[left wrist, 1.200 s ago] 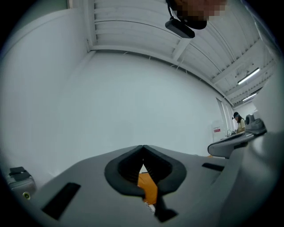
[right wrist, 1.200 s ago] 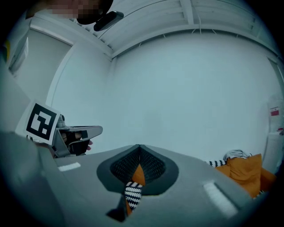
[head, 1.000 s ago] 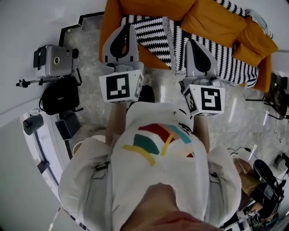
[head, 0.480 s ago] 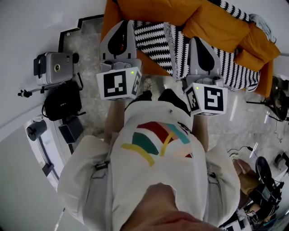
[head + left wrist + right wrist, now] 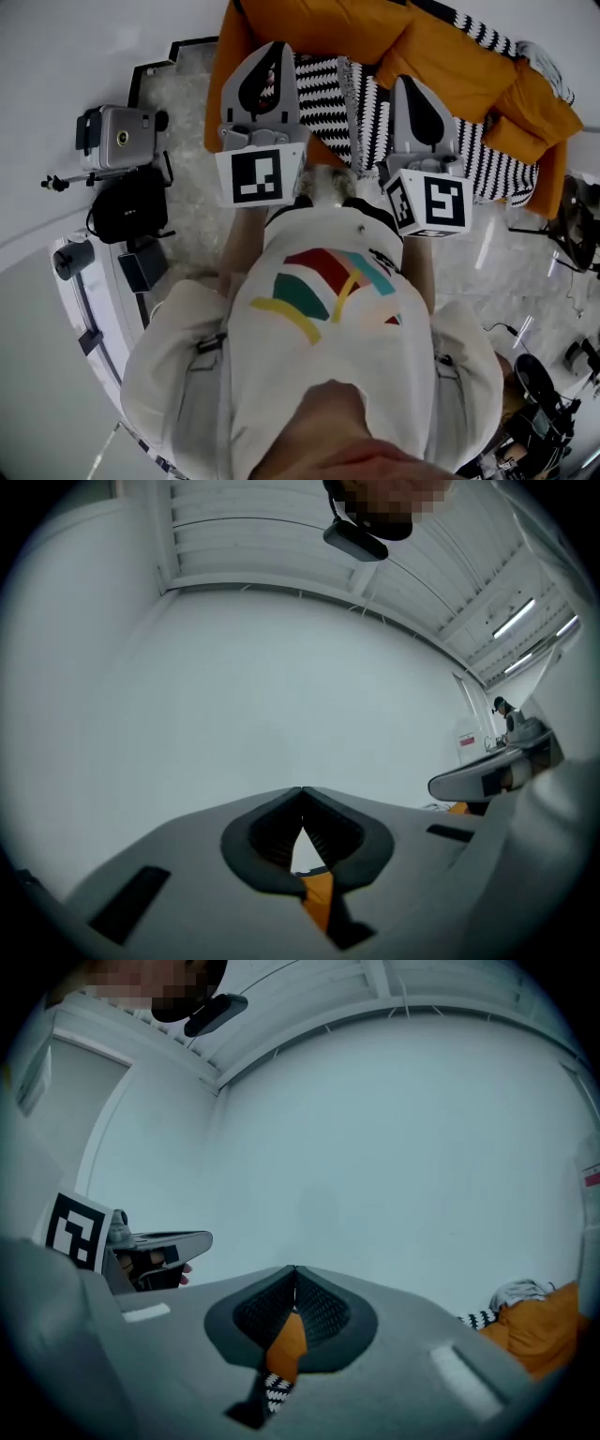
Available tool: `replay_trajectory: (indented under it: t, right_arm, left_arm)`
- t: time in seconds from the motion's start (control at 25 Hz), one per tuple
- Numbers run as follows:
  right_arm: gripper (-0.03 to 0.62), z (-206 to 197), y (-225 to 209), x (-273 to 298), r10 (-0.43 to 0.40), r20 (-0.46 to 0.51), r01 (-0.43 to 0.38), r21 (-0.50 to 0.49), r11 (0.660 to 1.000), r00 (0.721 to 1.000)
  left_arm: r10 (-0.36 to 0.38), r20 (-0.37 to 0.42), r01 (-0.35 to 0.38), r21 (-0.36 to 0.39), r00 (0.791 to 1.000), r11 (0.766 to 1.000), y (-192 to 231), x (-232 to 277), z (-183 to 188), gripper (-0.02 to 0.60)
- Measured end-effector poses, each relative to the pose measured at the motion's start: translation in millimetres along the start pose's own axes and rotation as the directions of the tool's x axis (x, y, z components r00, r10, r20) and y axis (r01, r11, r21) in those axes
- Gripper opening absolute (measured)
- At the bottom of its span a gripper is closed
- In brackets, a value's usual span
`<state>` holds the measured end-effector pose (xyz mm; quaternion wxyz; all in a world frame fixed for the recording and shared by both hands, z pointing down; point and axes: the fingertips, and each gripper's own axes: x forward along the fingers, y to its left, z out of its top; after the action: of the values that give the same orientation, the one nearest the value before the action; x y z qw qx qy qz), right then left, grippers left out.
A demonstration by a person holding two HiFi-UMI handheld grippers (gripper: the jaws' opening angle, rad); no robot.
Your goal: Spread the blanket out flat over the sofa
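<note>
Pointing forward, the left claw (image 5: 273, 47) is shut tight, its tips touching, with nothing in it. The right claw (image 5: 406, 82) beside it is shut and empty too. Just past their tips, the black-and-white striped blanket (image 5: 323, 94) lies bunched on the orange sofa (image 5: 328, 23). It runs off to the right beside the cushions (image 5: 450, 52).

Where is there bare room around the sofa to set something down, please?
Bare floor lies between the silver case and the sofa, and in front of the blanket at right. The case and black bag crowd the left; cushions crowd the sofa.
</note>
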<state>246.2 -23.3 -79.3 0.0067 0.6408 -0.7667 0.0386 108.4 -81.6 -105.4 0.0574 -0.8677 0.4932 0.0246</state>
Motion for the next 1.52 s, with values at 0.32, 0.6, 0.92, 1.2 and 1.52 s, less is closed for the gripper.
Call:
replay_trajectory:
  t: [0.32,0.6,0.92,1.2,1.52]
  right_arm:
    - [0.005,0.1,2.7,1.9,0.027,0.009,-0.027,-0.028,0.999,1.0]
    - [0.005,-0.4,2.2,2.6,0.041,0.02,-0.041,-0.029,0.999,0.999]
    - [0.005,9.2,9.0,13.0,0.079,0.042,-0.076,-0.074,0.994,0.996]
    - [0.005,28.3,10.9,25.7,0.111,0.083,-0.101,-0.12,0.988,0.99]
    - [0.005,27.8,6.7,56.8,0.145,0.082,-0.135,-0.121,0.984,0.986]
  left_arm:
    - [0.047,0.01,-0.047,-0.001,0.999,0.999,7.1,-6.6,5.7,0.015]
    - [0.086,0.017,-0.086,-0.005,0.996,0.996,13.0,-13.9,7.3,0.015]
    - [0.089,0.029,-0.09,0.021,0.996,0.996,17.7,-9.5,7.3,0.015]
    - [0.103,0.063,-0.104,0.016,0.993,0.994,27.7,3.5,14.3,0.015]
    - [0.076,0.042,-0.076,-0.007,0.996,0.997,22.0,37.5,-4.4,0.015]
